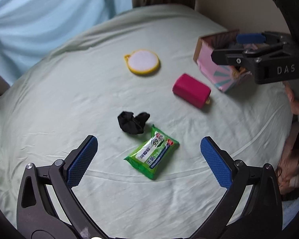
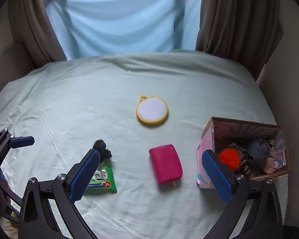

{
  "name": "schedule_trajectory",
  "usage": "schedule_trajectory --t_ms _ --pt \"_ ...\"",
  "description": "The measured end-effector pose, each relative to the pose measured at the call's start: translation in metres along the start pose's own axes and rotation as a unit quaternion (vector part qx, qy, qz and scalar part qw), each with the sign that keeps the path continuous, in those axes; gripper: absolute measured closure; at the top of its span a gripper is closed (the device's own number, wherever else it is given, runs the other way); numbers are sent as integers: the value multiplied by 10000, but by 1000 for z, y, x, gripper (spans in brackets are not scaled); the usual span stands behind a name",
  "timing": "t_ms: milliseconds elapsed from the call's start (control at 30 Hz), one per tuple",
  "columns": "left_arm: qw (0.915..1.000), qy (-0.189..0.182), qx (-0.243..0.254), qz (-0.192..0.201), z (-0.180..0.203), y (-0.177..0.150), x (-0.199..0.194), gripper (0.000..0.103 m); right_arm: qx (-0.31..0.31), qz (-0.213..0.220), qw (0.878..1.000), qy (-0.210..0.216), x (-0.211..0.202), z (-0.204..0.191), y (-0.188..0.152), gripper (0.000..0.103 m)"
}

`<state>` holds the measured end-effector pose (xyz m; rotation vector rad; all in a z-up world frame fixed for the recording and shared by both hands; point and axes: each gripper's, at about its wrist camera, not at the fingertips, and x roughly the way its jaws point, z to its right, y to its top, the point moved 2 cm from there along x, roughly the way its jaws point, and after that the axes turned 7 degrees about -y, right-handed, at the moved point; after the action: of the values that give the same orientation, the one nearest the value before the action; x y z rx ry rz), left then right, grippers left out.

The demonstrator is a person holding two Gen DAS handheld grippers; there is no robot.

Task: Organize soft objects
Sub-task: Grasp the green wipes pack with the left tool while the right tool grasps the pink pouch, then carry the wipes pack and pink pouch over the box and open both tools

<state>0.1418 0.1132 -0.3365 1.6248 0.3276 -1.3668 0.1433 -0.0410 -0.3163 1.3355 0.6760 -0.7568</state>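
Loose on the pale green bed sheet (image 1: pixel 49 103) lie a green wet-wipes pack (image 1: pixel 151 153), a crumpled black cloth (image 1: pixel 133 121), a pink pouch (image 1: pixel 191 90) and a round yellow-rimmed white pad (image 1: pixel 142 61). My left gripper (image 1: pixel 149 159) is open above the wipes pack, holding nothing. My right gripper (image 2: pixel 150 171) is open and empty above the pink pouch (image 2: pixel 166 163); it also shows in the left wrist view (image 1: pixel 229 46) over the box. The wipes pack (image 2: pixel 102 180), black cloth (image 2: pixel 102 149) and pad (image 2: pixel 152 109) show in the right wrist view too.
An open pink cardboard box (image 2: pixel 207 139) at the bed's right side holds an orange pompom (image 2: pixel 229 158), grey cloth (image 2: pixel 258 150) and other soft items. It shows in the left wrist view (image 1: pixel 209 63). Blue curtain (image 2: pixel 119 20) and brown drapes (image 2: pixel 235 20) hang behind the bed.
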Motion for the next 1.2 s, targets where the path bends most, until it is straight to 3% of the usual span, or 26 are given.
schedule_trajectory --t_ms 333,533,767,833,900,1033,1200 --pt "9956 -247 331 -843 -8 -17 102 1 -454 -776 9959 -55 114 0 -22 1" --pt "9905 -378 466 -1236 -8 -32 140 2 -554 -1194 9913 7 166 4 -31 1" --pt "9837 -467 749 -1568 -5 -44 169 15 -745 -1656 9834 -29 207 4 -43 1" --pt "9825 -480 791 -1613 -6 -45 174 20 -706 -1733 9823 -13 212 6 -46 7" --pt "9817 -490 799 -1659 -7 -44 179 27 -670 -1880 9799 32 219 9 -50 23" --pt "9805 -494 885 -1685 -2 -44 185 31 -661 -1930 9790 35 221 12 -51 29" --pt "9836 -495 826 -1526 0 -40 181 53 -671 -1839 9807 -26 214 11 -53 43"
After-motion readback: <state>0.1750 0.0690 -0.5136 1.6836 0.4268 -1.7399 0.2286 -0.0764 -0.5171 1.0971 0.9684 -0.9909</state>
